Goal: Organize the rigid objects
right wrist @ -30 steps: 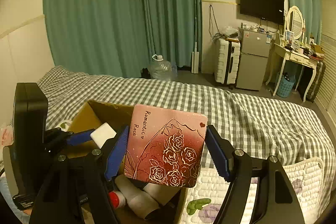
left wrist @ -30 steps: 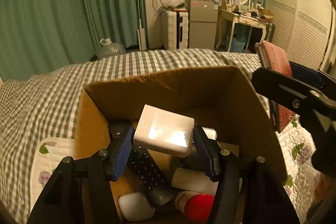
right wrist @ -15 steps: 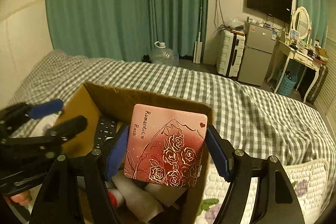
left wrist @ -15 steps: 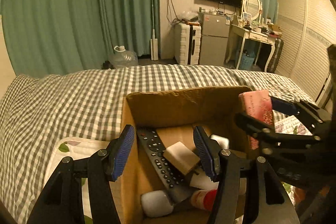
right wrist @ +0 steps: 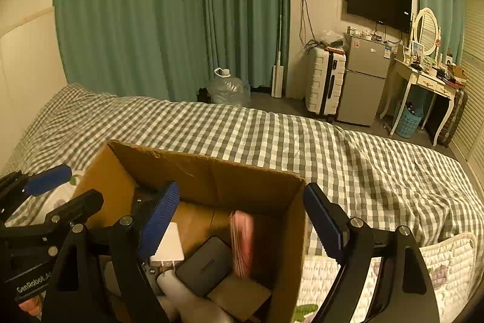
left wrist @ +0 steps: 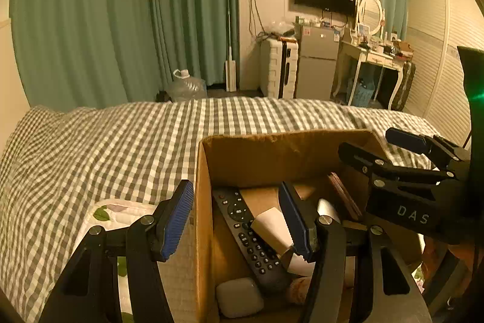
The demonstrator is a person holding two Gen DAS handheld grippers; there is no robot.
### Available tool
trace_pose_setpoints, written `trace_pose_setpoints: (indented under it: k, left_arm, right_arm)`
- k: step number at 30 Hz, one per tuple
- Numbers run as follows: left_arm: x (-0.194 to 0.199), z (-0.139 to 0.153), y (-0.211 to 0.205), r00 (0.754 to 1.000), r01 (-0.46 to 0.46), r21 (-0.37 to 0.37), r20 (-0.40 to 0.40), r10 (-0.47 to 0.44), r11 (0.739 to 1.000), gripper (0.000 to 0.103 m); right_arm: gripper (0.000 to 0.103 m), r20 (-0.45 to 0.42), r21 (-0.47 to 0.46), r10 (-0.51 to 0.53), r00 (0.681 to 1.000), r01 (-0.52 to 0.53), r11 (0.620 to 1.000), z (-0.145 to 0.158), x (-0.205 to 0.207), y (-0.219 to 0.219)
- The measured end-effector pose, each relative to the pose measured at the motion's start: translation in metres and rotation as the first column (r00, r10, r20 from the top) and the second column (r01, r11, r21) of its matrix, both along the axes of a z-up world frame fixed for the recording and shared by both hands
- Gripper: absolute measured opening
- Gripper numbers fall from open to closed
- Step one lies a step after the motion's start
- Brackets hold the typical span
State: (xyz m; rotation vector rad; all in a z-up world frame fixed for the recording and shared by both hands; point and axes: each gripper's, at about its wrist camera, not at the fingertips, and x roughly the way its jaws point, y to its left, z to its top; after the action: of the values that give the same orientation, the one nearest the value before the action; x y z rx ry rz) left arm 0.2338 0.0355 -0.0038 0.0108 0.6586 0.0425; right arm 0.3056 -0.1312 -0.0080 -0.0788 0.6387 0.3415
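An open cardboard box (left wrist: 260, 150) (right wrist: 211, 171) stands on the checked bed. It holds a black remote (left wrist: 251, 241), a white charger block (left wrist: 272, 226) (right wrist: 168, 244), a black case (right wrist: 205, 265) and the pink rose box (right wrist: 242, 241) (left wrist: 345, 196), which stands on edge against the right wall. My left gripper (left wrist: 239, 220) is open and empty, straddling the box's left wall. My right gripper (right wrist: 239, 220) is open and empty above the box's right side.
A white quilted mat (right wrist: 393, 271) lies under the box on the bed (left wrist: 121, 135). Beyond the bed are green curtains (right wrist: 169, 14), a water jug (right wrist: 227, 87), a suitcase, a small fridge (right wrist: 363, 84) and a dressing table.
The right gripper has opened and let go of the pink rose box, which now stands inside the cardboard box. The left gripper, which dropped the white block earlier, has shifted left.
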Motion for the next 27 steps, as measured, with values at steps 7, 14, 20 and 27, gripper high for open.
trace_pose_setpoints:
  k: [7,14,20,27]
  left_arm:
    - [-0.037,0.042,-0.015,0.997,0.006,0.003,0.079,-0.006,1.0,0.062]
    - [-0.099,0.105,-0.027,0.977,-0.007,0.052,0.212,-0.004,0.999,0.064]
    - [-0.161,0.149,-0.035,0.933,-0.015,0.075,0.359,-0.013,0.997,0.071]
    - [-0.215,0.147,-0.036,0.898,0.011,0.067,0.439,-0.04,0.998,0.075]
  right_arm:
    - [0.084,0.08,0.023,-0.025,0.997,0.023,0.999,0.054,-0.045,-0.025]
    - [0.086,0.183,0.052,-0.07,0.981,0.061,0.997,0.116,-0.115,-0.057]
    - [0.103,0.284,0.073,-0.113,0.952,0.096,0.993,0.159,-0.184,-0.075]
    - [0.103,0.328,0.077,-0.17,0.929,0.153,0.985,0.163,-0.241,-0.08]
